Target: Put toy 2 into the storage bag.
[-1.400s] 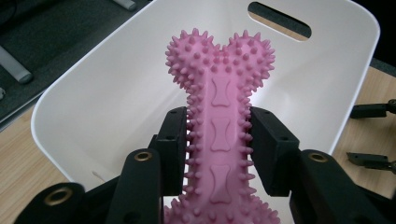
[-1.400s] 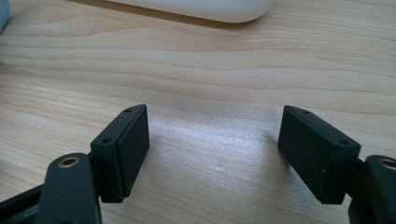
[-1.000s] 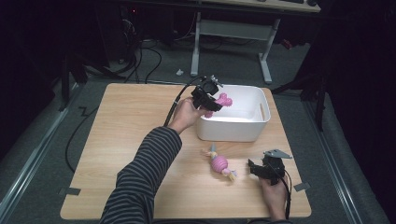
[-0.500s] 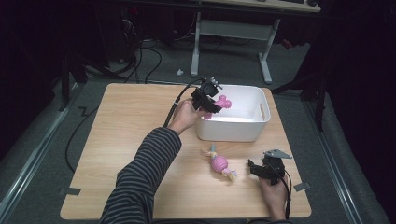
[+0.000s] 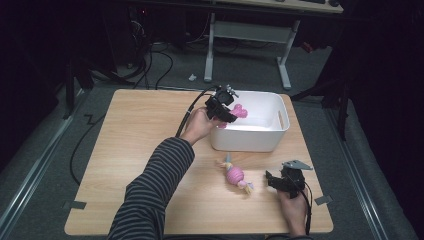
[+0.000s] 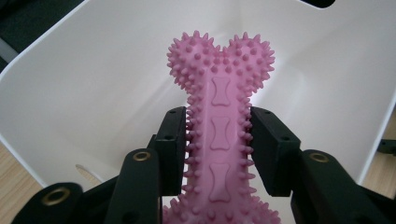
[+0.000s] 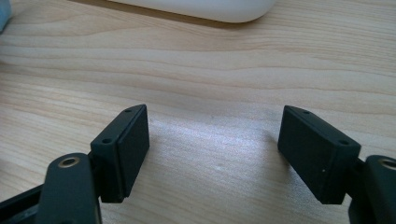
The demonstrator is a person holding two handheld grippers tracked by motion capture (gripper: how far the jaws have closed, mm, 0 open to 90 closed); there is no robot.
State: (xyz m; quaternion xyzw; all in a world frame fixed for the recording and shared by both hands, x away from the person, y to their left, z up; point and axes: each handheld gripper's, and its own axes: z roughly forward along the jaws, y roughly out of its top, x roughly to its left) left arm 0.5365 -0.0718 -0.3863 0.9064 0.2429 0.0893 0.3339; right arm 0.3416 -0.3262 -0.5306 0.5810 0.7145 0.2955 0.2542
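In the left gripper view, the lower end of the pink bone toy (image 6: 219, 140) is cut off by the bottom edge, and the white bin (image 6: 93, 93) runs out of the frame at the top. In the high view, the toy lying at lower centre (image 5: 235, 176) is too small to identify. In the right gripper view, the bin (image 7: 201, 9) is cut by the top edge.

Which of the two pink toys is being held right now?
The spiky pink rubber bone, clamped between the left gripper's fingers over the white plastic bin. The round pink toy lies untouched on the table.
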